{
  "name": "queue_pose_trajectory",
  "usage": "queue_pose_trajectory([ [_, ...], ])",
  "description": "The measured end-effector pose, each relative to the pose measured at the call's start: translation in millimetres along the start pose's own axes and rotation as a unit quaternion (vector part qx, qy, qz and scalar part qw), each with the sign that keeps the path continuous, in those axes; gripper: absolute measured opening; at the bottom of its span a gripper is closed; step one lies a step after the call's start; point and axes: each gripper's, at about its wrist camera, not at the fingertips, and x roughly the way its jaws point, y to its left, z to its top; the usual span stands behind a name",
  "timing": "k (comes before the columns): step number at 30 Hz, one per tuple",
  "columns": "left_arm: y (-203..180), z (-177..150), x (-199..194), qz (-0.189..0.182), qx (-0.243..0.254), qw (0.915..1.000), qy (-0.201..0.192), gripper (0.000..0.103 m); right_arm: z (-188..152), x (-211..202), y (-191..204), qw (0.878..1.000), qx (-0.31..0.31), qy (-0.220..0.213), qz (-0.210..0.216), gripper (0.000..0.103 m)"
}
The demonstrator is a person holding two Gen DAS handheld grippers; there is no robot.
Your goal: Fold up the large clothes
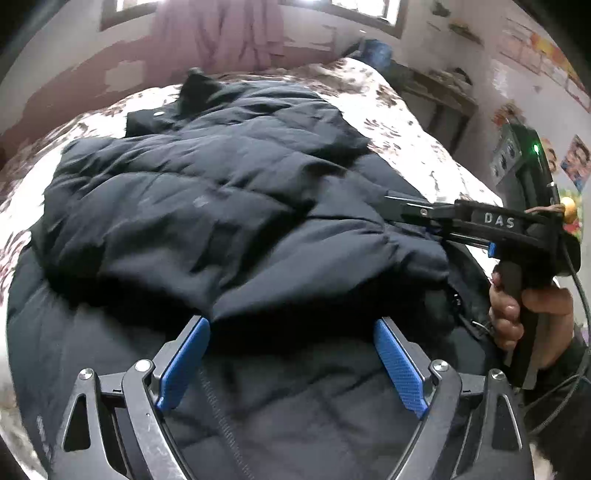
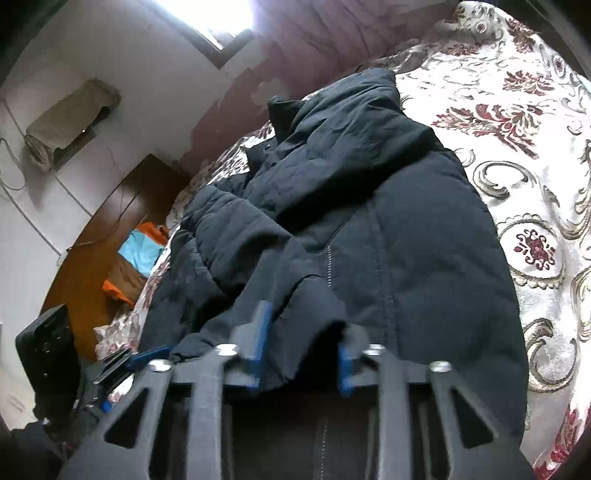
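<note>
Clearly, a dark navy puffer jacket (image 1: 207, 206) lies spread over a bed covered by a cream bedspread (image 2: 524, 155) with maroon floral and scroll patterns. In the left wrist view, the left tool (image 1: 291, 325) has its blue-padded fingers (image 1: 397, 363) spread wide, with nothing between them; they sit low over the near part of the jacket, where a zipper line runs between the fingers and a folded-over quilted layer bulges just ahead. At the right of that view, a hand (image 1: 524, 314) grips the handle of the right tool (image 1: 406, 205), whose tip reaches onto the jacket's folded edge. In the right wrist view, the right tool (image 2: 301, 343) has a bunch of the dark fabric between its blue pads (image 2: 260, 332); the fingers stand somewhat apart with cloth filling the gap, so it seems to pinch the jacket. The jacket's collar (image 2: 332, 107) lies at the far end. A brown wooden door (image 2: 110, 229) and a bright window (image 2: 214, 18) show beyond the bed.
</note>
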Motion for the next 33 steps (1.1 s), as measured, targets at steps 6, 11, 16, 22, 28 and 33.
queue_pose_trajectory([
  [6, 58, -1, -33, 0.101, -0.104, 0.9879, -0.057, 0.090, 6, -8, 5, 0.998, -0.019, -0.061, -0.010, 0.006],
  [11, 106, 6, -34, 0.166, -0.162, 0.9714, -0.051, 0.090, 38, -29, 19, 0.978, -0.080, -0.165, -0.097, 0.006],
  [16, 120, 17, -23, 0.188, -0.166, 0.9670, -0.046, 0.090, 58, -14, -2, 0.977, -0.066, -0.150, -0.138, 0.015],
  [22, 110, 50, -1, 0.169, -0.166, 0.9679, -0.084, 0.090, 49, -50, -16, 0.970, -0.050, -0.200, -0.128, 0.060],
  [28, 90, 75, 46, 0.217, -0.173, 0.9586, -0.065, 0.090, 35, -40, 0, 0.966, -0.120, -0.161, -0.163, 0.060],
  [33, 97, 74, 87, 0.251, -0.189, 0.9493, -0.016, 0.103, 37, -1, -27, 0.971, -0.080, -0.069, -0.215, 0.064],
])
